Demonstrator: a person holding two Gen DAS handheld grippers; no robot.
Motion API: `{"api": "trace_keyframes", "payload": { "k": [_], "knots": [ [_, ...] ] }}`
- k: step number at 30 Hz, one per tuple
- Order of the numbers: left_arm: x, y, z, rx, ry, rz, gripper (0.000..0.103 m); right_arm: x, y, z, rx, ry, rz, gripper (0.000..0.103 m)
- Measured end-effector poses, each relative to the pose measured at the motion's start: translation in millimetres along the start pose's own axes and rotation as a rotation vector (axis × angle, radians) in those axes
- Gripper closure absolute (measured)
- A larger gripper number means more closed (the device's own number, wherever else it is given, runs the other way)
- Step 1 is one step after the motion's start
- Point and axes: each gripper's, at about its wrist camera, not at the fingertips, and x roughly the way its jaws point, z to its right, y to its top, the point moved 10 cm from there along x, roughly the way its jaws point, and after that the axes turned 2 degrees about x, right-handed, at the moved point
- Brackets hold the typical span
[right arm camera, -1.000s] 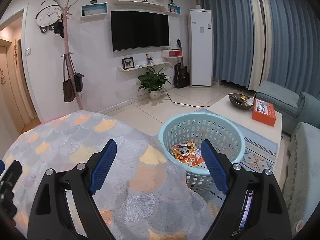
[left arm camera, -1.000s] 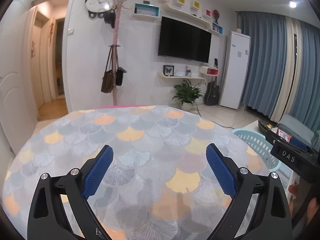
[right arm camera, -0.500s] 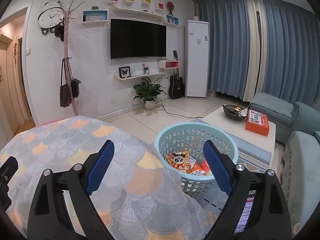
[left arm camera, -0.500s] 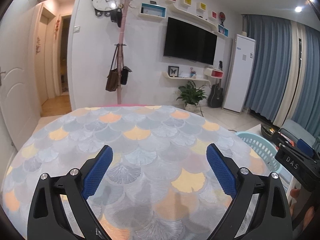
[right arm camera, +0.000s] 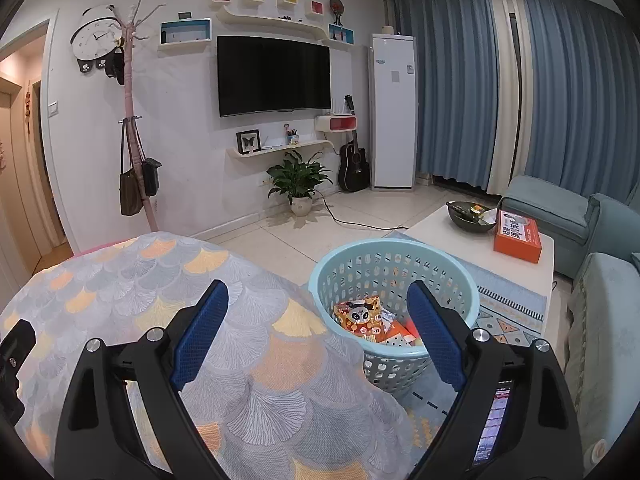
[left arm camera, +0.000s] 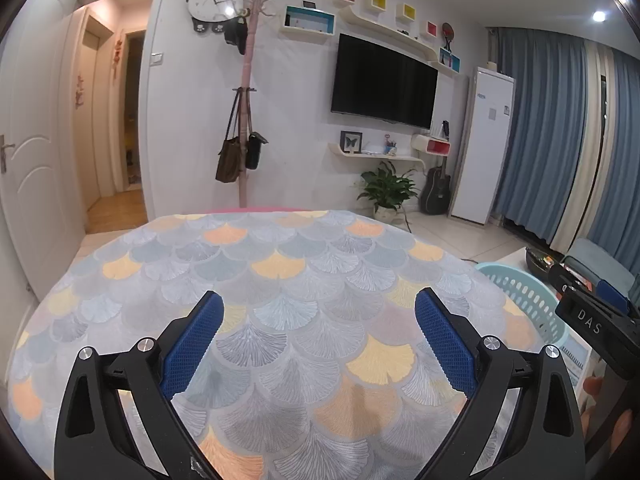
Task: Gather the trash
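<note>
Crinkly wrappers (right arm camera: pixel 362 316) in perforated, seemingly plastic basket (right arm camera: pixel 464 300)

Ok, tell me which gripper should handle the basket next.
Right. The right gripper is open and empty, with the light blue basket of wrappers just ahead, beyond the table edge. The left gripper faces the bare tablecloth, basket off to its side.

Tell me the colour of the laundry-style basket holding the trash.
Light turquoise basket, seen best in the right wrist view.

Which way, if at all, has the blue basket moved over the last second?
No. The blue basket sits just as close to the white coffee table as before; only the camera view shifted slightly.
</note>
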Motion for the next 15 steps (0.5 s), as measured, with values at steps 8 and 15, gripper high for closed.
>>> {"api": "trace_keyframes", "payload": {
  "k": [8,15],
  "knots": [
    [-1.4,0.8,-0.5,0.01,0.01,0.008,0.009,-0.2,-0.2,0.1,0.004,0.001,0.0,0.016],
    [-2.9,2.3,1.3,0.022,0.023,0.02,0.009,1.3,-1.9,0.1,0.009,0.004,-0.005,0.016]
  ]
}}
